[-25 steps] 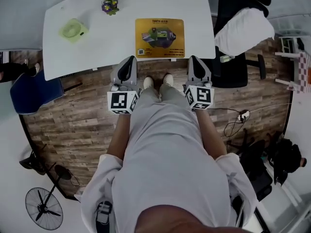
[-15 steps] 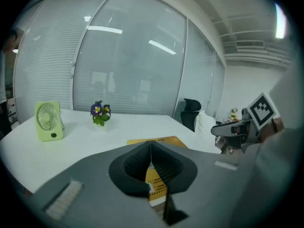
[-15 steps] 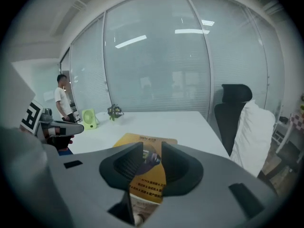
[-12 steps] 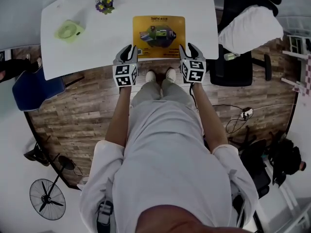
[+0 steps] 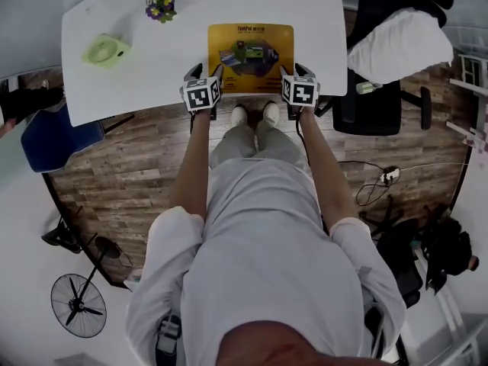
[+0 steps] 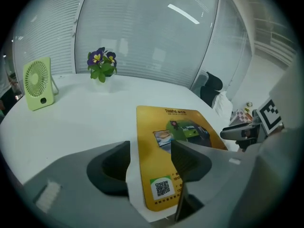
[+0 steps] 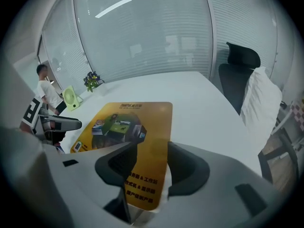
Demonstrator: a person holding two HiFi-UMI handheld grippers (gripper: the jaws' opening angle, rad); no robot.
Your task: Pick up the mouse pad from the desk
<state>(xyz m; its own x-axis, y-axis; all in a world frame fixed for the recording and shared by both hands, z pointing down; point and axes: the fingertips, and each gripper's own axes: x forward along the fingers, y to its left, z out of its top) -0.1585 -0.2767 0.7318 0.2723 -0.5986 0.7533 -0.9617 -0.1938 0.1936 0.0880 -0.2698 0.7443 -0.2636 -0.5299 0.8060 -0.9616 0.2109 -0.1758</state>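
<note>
A yellow printed mouse pad (image 5: 251, 57) lies flat near the front edge of the white desk (image 5: 152, 67). My left gripper (image 5: 202, 75) stands open over the pad's near left corner; in the left gripper view that corner (image 6: 161, 189) shows in the gap of the left gripper (image 6: 151, 163). My right gripper (image 5: 299, 73) is open at the near right corner, and the pad's edge (image 7: 142, 179) lies in the gap of the right gripper (image 7: 151, 167). Both sets of jaws have just been opening. No pad presses on the mouse pad.
A green desk fan (image 5: 105, 49) and a small pot of purple flowers (image 5: 160, 4) stand at the desk's far left. A black office chair (image 5: 381, 90) with a white cushion (image 5: 400, 44) is right of the desk. Wooden floor lies below.
Both grippers have moved from beside the person's legs forward and down to the desk's front edge at the mouse pad's near corners. Their jaws went from shut to open.
</note>
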